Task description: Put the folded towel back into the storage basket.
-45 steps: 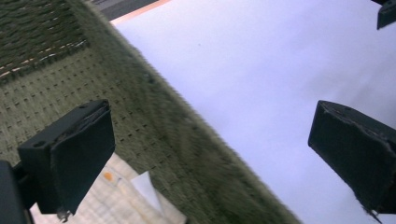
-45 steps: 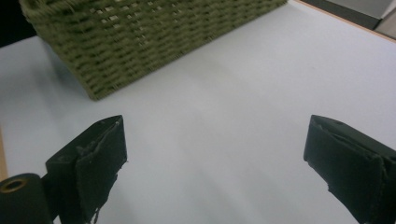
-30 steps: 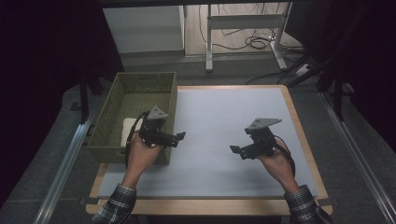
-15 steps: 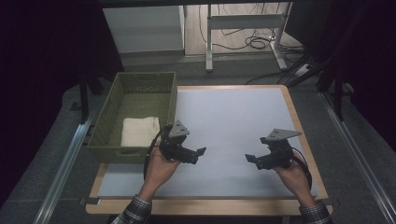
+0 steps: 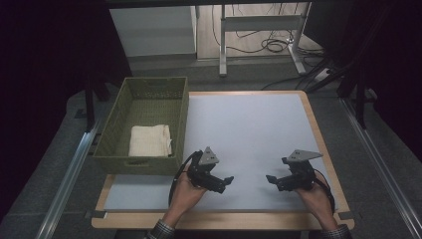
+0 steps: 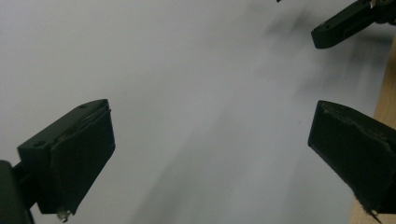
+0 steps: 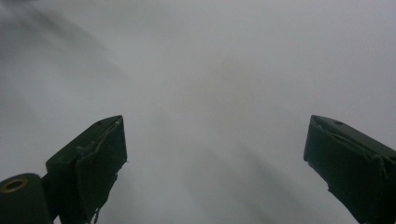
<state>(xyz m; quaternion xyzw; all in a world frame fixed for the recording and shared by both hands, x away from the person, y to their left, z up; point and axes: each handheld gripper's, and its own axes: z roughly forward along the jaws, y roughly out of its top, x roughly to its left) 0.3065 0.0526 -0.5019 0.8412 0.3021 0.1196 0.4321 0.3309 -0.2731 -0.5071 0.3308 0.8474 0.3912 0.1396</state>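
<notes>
Where the white table (image 5: 249, 129) meets its wooden near edge, two hand-held tongs sit low over the bare surface, well apart, tips turned toward each other; left gripper (image 5: 223, 182): jaws spread wide, nothing between them, bare white surface beneath (image 6: 210, 140); right gripper (image 5: 272, 180): jaws likewise released and empty (image 7: 215, 154); folded cream towel (image 5: 150, 140): lying flat in the near part of the green woven basket (image 5: 144, 89), at the table's left side, just beyond the left gripper, untouched.
</notes>
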